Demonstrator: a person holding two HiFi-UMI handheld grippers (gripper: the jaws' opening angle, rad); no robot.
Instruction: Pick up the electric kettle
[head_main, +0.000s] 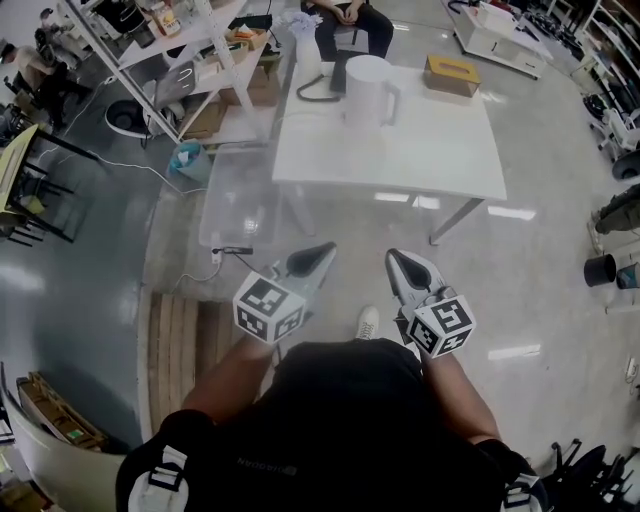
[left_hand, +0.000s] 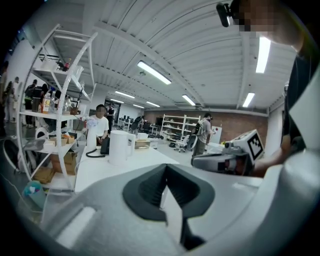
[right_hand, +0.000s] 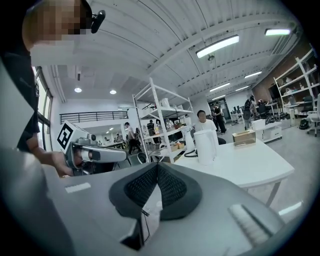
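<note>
- Two grippers, one per hand, side by side over the floor in the head view: left gripper (head_main: 322, 250) and right gripper (head_main: 393, 256). Both point toward the white surface (head_main: 430, 160) and sit well short of it.
- Two marker cubes, one on each gripper, close to the person's forearms.
- Left fingers (left_hand: 145, 190): two dark pads pressed together at the tips, with nothing between them.
- Right fingers (right_hand: 172, 187): likewise pressed together at the tips and empty.
- One kettle (head_main: 367, 90), white, upright on the far half of the surface, handle to the right in the head view. It is well apart from both grippers. It also shows ahead in the left gripper view (left_hand: 118, 146) and the right gripper view (right_hand: 205, 146).
- One brown box (head_main: 451, 75) at the far right corner of the surface, apart from the kettle.
- One black cord (head_main: 315, 92) looped on the surface just left of the kettle.
- One seated person (head_main: 345, 25) behind the far edge of the surface.
- One white rack (head_main: 215, 40) left of the surface, its shelves loaded with small goods.
- One clear bin (head_main: 235, 200) on the floor by the surface's left side.
- One shoe (head_main: 367, 322) visible on the floor between the grippers.
</note>
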